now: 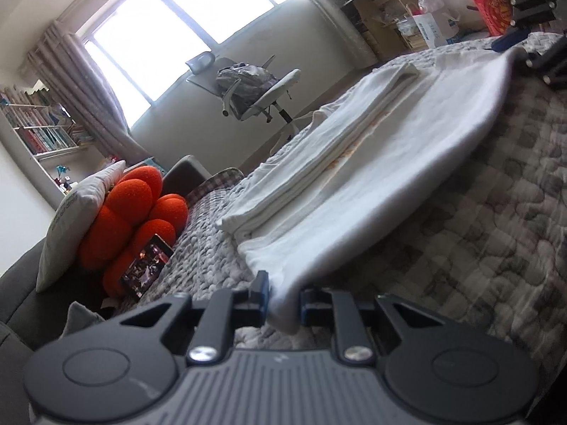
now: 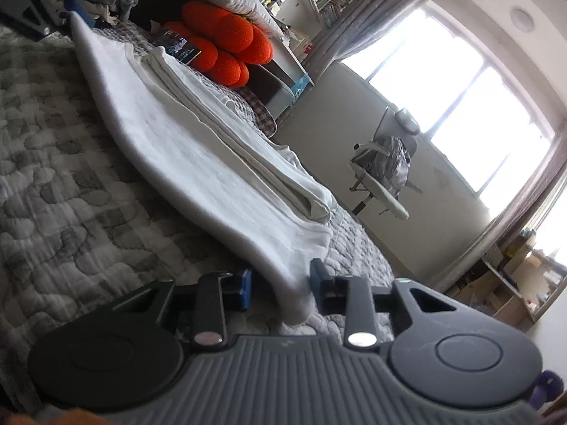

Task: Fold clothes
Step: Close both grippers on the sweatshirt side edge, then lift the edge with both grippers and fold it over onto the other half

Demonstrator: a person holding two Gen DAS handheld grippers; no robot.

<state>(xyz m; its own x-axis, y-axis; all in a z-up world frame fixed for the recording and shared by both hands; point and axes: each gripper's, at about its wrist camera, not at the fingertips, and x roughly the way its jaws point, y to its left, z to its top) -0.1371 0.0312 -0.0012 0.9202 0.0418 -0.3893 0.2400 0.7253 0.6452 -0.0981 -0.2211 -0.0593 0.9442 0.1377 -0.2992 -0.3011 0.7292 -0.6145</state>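
A white cloth (image 1: 372, 191) lies on a bed with a grey patterned quilt (image 1: 496, 212). One long side of the cloth is already folded over into a thick strip (image 1: 329, 148), and the other long edge is lifted a little off the quilt. The left gripper (image 1: 283, 299) pinches one corner of that lifted edge — its two fingers are closed on the cloth, with the white fabric squeezed between them. The right gripper (image 2: 281, 288) is at the other end of the same edge. The cloth corner sits between its fingers, and the left blue pad touches the fabric, but there seems to be a small gap on the other side, so I cannot tell if it is really gripping. In the left wrist view the right gripper (image 1: 524, 55) shows far away at the top right, at the cloth's far corner. An orange puffy cushion (image 1: 134, 212) and a white pillow (image 1: 74, 219) sit at the head of the bed, with a small screen (image 1: 147, 265) leaning on the cushion. A white desk chair (image 1: 262, 95) stands by the bright window (image 1: 170, 32).
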